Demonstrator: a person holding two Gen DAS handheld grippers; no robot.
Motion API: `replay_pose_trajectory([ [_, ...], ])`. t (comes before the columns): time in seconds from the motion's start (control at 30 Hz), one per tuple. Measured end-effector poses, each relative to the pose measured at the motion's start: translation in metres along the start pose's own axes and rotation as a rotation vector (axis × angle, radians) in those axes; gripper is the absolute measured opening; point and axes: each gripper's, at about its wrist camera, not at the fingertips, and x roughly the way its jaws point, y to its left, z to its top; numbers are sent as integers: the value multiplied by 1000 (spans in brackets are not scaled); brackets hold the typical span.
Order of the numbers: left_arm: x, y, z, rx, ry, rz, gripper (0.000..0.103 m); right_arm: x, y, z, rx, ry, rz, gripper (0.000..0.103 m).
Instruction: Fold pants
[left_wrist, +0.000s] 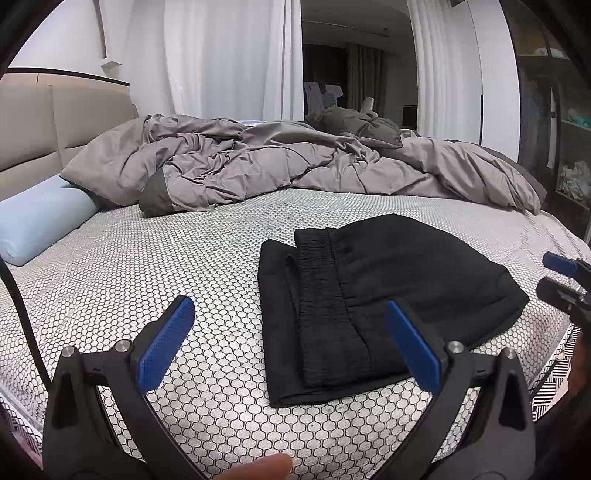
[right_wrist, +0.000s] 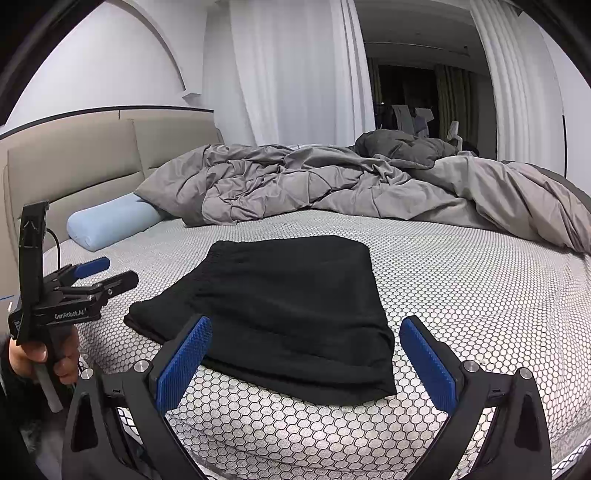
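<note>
Black pants (left_wrist: 399, 266) lie folded into a compact rectangle on the honeycomb-patterned mattress (left_wrist: 147, 266), near its front edge. The elastic waistband lies on top at the left side. My left gripper (left_wrist: 289, 302) hovers open just in front of the pants' left part and holds nothing. At the right edge of that view, my right gripper (left_wrist: 546, 273) is beside the pants. In the right wrist view the same pants (right_wrist: 288, 295) lie straight ahead. My right gripper (right_wrist: 306, 323) is open over their near edge and empty. A hand holds the open left gripper (right_wrist: 122, 270) off to the left.
A crumpled grey duvet (left_wrist: 280, 162) covers the far half of the bed. A light blue bolster pillow (left_wrist: 40, 218) lies by the beige headboard (left_wrist: 55, 122) at the left. White curtains (left_wrist: 229, 55) hang behind, and open shelves (left_wrist: 569, 147) stand at the far right.
</note>
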Motion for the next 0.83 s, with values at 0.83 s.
replay_pose_trajectory([
  [0.83,-1,7,0,4,-4,-3,102,1,11,-3,-26,8,2,103],
])
